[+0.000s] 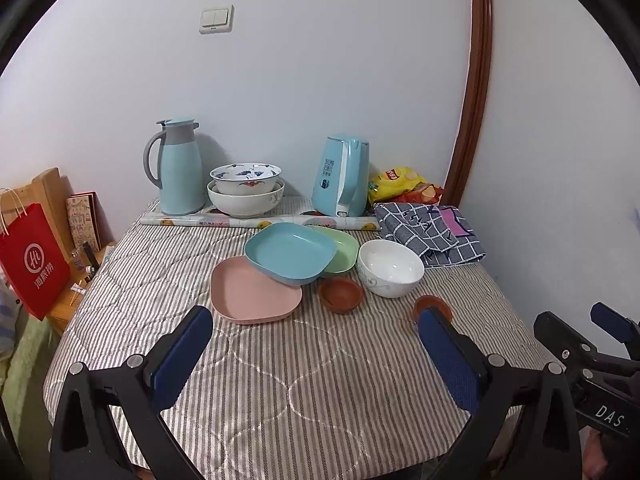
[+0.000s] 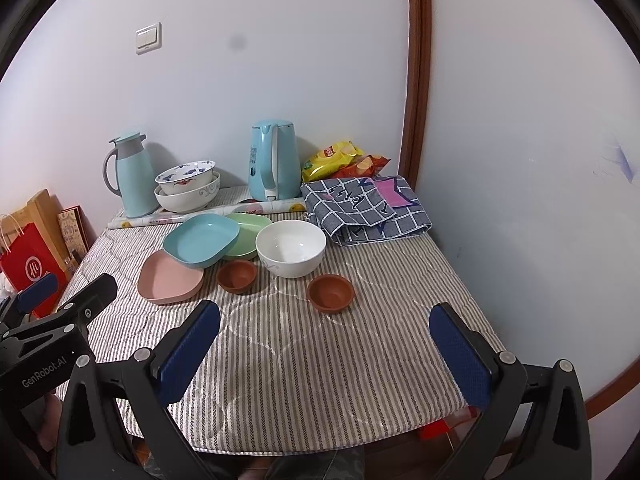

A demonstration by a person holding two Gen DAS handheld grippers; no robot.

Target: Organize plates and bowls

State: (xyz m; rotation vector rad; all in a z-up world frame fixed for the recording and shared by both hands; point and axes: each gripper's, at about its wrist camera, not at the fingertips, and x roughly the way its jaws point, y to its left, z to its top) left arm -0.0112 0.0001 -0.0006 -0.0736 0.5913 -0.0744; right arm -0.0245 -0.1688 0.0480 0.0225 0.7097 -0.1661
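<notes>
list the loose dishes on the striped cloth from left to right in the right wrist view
pink plate → blue plate → brown bowl → white bowl → second brown bowl. The green plate is left out; the blue plate overlaps it.

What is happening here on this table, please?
A person holds two grippers, the left gripper and the right gripper, above the striped table. Both have open jaws and hold nothing. The dishes are not yet sorted: the blue plate leans on the pink plate and the green plate, with a white bowl and two brown bowls beside them.
</notes>
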